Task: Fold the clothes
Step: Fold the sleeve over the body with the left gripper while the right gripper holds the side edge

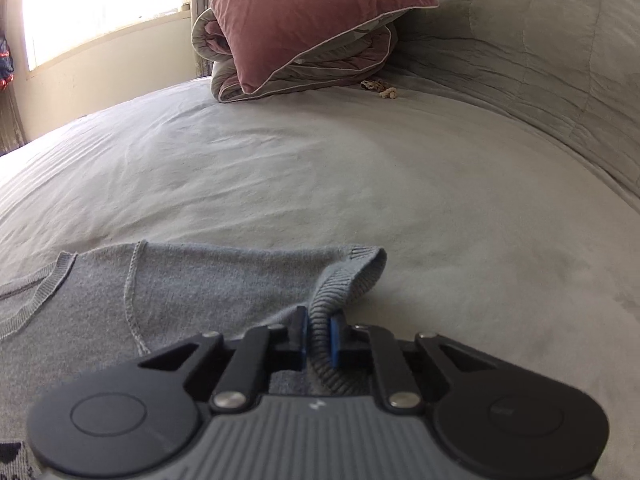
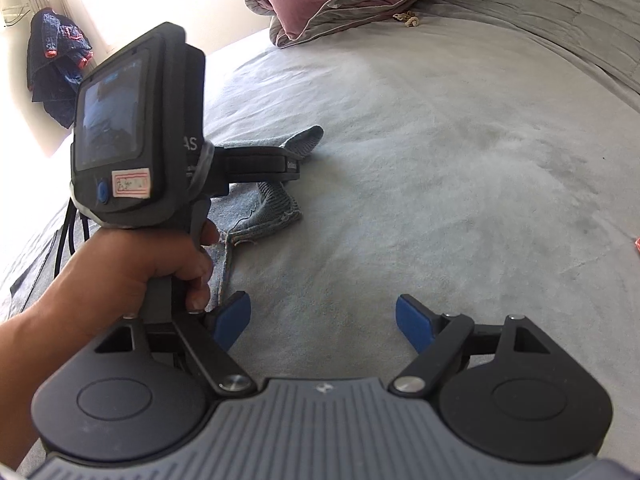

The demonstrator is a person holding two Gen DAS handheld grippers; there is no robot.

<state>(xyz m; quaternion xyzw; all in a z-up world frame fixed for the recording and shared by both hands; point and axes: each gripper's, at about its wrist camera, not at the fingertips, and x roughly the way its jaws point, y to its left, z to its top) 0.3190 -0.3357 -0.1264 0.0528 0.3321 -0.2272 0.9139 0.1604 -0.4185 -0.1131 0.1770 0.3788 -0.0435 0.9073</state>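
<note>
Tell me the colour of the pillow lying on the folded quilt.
Dusty pink pillow, clearest in the left wrist view.

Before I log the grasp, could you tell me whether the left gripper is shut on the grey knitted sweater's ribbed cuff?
Shut: the left gripper has its blue pads pinching the grey knitted sweater's ribbed cuff.

The left gripper [image 1: 319, 334] pinches its two pads tight together on cloth. The right gripper [image 2: 323, 322] has its jaws wide apart, holding nothing.
</note>
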